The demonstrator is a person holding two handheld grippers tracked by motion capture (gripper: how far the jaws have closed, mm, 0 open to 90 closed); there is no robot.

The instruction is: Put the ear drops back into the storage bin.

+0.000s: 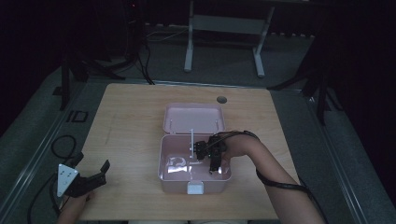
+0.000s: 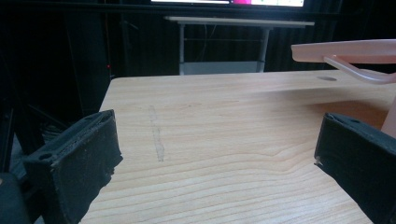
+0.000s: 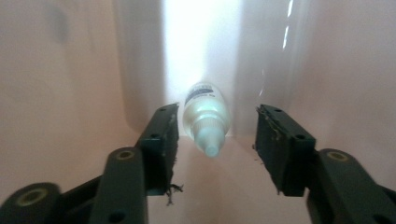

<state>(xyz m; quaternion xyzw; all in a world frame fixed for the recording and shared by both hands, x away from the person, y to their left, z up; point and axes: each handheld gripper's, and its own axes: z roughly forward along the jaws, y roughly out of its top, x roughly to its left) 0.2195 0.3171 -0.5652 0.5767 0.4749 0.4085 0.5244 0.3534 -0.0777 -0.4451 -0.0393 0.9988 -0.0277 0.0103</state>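
Note:
A pink box (image 1: 164,161) stands open on the wooden table (image 1: 130,121), its lid (image 1: 194,117) folded back flat. My right gripper (image 1: 214,164) reaches down into the box's right half. In the right gripper view its jaws stand open on either side of a small white dropper bottle (image 3: 205,116), which lies on the pink floor with its tip toward the camera. The jaws are not touching it. My left gripper (image 1: 91,165) rests open at the table's near left corner, nothing between its fingers (image 2: 79,158). The raised edge of the lid (image 2: 345,50) appears at the right of the left gripper view.
A white upright divider (image 1: 192,138) and some pale items (image 1: 177,163) sit in the box's left half. A round cable hole (image 1: 222,99) lies beyond the lid. Another table's legs (image 1: 188,44) stand behind on the floor. Cables (image 1: 63,144) trail at the left.

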